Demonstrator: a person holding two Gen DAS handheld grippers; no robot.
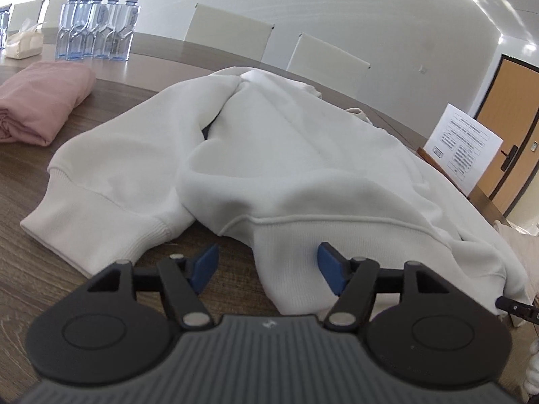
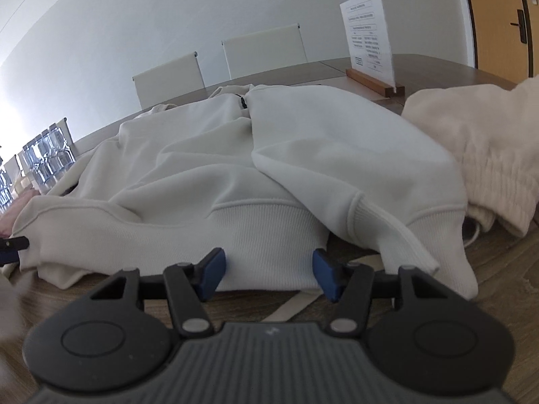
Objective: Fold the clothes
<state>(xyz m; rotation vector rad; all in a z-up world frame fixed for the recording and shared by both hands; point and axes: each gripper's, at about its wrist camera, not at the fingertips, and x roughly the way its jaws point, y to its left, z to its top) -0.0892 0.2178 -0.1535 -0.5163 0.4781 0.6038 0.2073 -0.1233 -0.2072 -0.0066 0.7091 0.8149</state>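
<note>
My left gripper (image 1: 267, 264) and right gripper (image 2: 269, 271) both gape wide, empty, at the ribbed hem of the white sweatshirt (image 1: 286, 155) spread on the wooden table (image 1: 30, 262). A folded pink garment (image 1: 40, 101), water bottles (image 1: 97, 27) and a sign stand (image 2: 369, 43) sit beyond; a cream garment (image 2: 481, 141) crowds my right.

A wood-grain table (image 1: 20, 208) carries a cream sweatshirt (image 1: 303, 168) spread across its middle (both sleeves folded in). Far left lie a folded pink garment (image 1: 40, 104), water bottles (image 1: 97, 27) and a tissue pack (image 1: 23, 42). At the right stand a sign holder (image 1: 461, 144) and another cream garment (image 2: 488, 141).
</note>
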